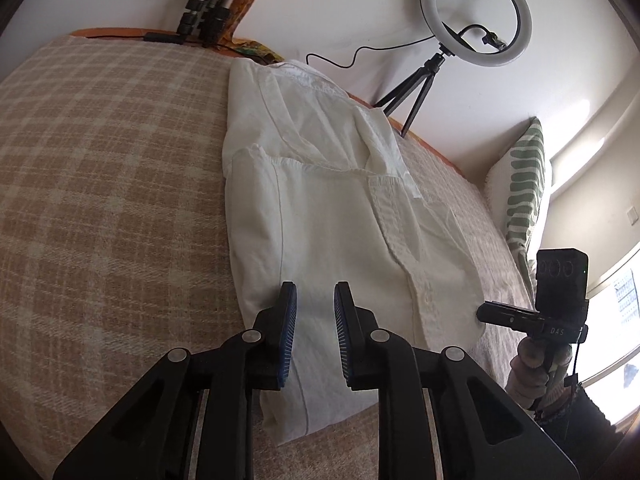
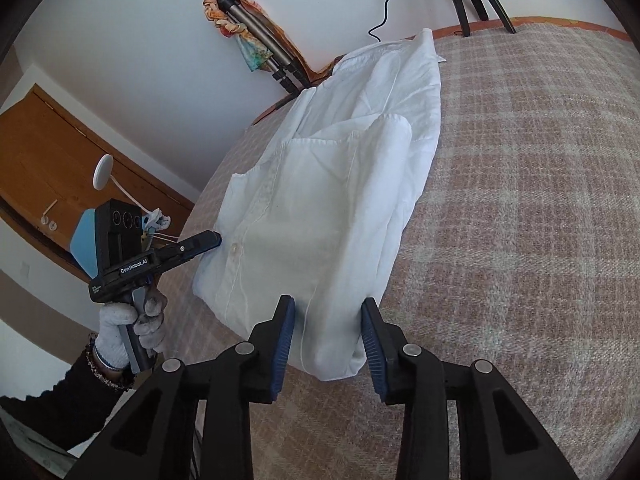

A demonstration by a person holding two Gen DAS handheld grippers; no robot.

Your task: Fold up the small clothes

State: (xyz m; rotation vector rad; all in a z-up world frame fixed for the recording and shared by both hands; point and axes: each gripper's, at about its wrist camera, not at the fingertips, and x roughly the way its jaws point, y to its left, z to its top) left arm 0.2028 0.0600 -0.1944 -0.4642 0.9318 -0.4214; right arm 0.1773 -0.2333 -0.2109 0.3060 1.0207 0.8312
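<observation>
A white button-up shirt (image 1: 320, 208) lies folded lengthwise into a long strip on the plaid bed cover (image 1: 100, 180). My left gripper (image 1: 316, 292) hovers over the shirt's near hem, jaws a little apart, cloth showing in the gap but not pinched. In the right wrist view the same shirt (image 2: 320, 200) runs away from me, and my right gripper (image 2: 328, 308) straddles its near corner, pads apart on either side of the loose fabric. Each gripper also shows in the other's view: the right gripper (image 1: 482, 314) at the button placket, the left gripper (image 2: 216, 238) by a button, in a gloved hand (image 2: 120, 324).
A ring light on a small tripod (image 1: 476, 16) stands at the bed's far edge with its cable trailing. A green-patterned pillow (image 1: 524, 184) leans at the right. Folded tripod legs (image 1: 204, 16) rest against the wall. A wooden door (image 2: 48, 152) is off to the left.
</observation>
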